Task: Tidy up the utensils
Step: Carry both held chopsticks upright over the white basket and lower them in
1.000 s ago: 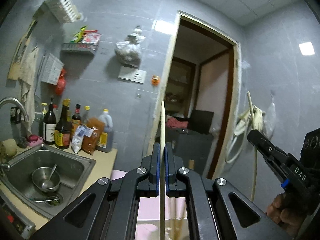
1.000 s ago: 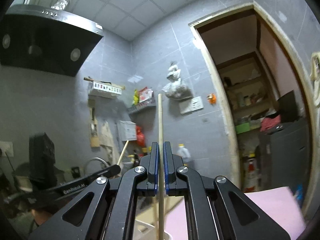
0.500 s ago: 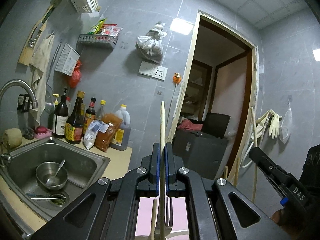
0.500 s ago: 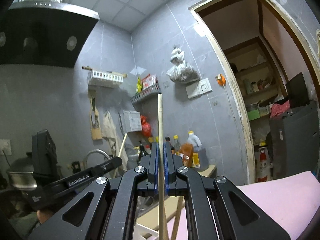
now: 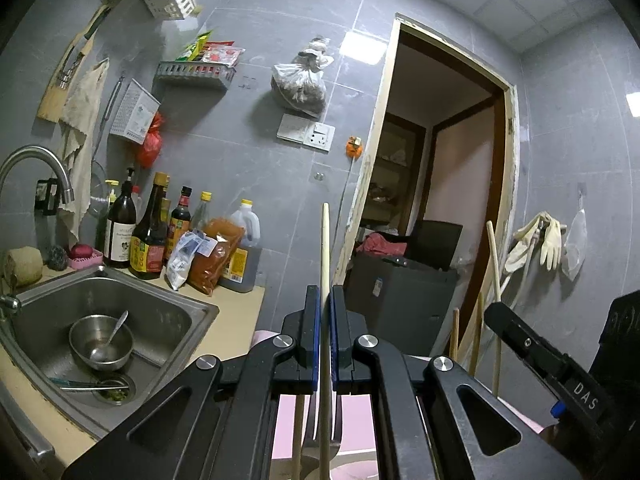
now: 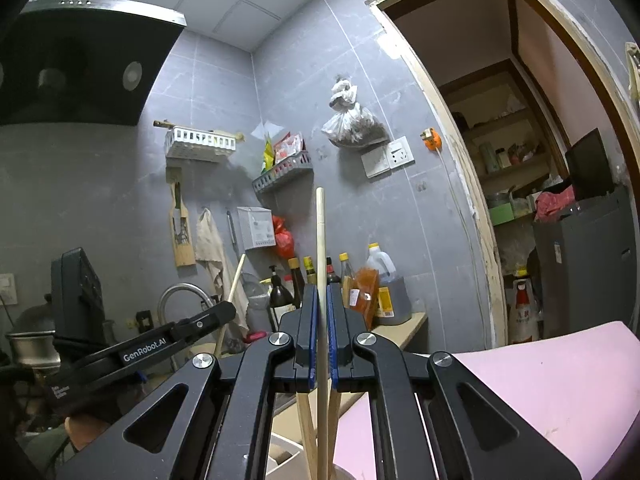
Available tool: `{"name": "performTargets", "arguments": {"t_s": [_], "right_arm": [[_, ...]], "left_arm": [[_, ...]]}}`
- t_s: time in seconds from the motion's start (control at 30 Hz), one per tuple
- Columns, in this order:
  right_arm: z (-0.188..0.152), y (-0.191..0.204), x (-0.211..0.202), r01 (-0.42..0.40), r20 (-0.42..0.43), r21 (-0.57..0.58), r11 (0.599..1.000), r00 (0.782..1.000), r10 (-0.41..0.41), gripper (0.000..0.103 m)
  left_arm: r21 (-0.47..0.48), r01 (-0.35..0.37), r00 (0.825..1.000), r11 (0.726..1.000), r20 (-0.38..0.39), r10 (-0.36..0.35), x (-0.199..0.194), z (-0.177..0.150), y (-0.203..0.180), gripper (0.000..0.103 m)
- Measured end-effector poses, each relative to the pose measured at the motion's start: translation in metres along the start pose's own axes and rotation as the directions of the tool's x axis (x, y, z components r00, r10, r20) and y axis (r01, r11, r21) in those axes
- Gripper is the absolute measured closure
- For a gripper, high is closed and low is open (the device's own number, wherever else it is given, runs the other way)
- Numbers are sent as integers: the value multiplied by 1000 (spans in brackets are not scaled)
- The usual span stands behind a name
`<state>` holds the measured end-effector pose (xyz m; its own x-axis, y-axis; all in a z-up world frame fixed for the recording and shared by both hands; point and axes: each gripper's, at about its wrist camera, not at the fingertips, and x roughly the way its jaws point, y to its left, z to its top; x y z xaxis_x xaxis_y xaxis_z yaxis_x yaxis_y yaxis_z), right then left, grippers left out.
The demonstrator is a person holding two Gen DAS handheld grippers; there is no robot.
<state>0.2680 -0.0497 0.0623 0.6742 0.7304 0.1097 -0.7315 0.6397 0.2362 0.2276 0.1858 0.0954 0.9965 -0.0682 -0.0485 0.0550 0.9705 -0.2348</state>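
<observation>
Poking straight up from between the clenched jaws of the left gripper [image 5: 325, 320], a pale wooden chopstick [image 5: 325, 264] is pinched upright by the blue pads. Same deal on the other side: a second light wooden chopstick [image 6: 320, 248] is clamped vertically in the right gripper [image 6: 319, 316], its jaws shut tight on it. Below the right jaws, a few more wooden sticks [image 6: 306, 420] can be seen standing in a whitish container [image 6: 280, 456], partly hidden by the gripper frame. Below the left jaws, another stick and what looks like a fork are glimpsed over a pink mat [image 5: 290, 420]. Off to the left of the left jaws, a stainless steel sink [image 5: 168, 320] is seen with a metal bowl and spoon [image 5: 102, 340] inside, and sauce bottles [image 5: 150, 232] are lined up behind it.
</observation>
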Motion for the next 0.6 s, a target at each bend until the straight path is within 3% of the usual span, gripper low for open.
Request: {"name": "performTargets", "arguments": {"t_s": [0.6], "right_arm": [[-9, -8, -1, 15, -36, 22, 1000, 999, -14, 100]], "left_arm": [[-56, 14, 1000, 998, -21, -15, 3, -10, 2, 101]]}}
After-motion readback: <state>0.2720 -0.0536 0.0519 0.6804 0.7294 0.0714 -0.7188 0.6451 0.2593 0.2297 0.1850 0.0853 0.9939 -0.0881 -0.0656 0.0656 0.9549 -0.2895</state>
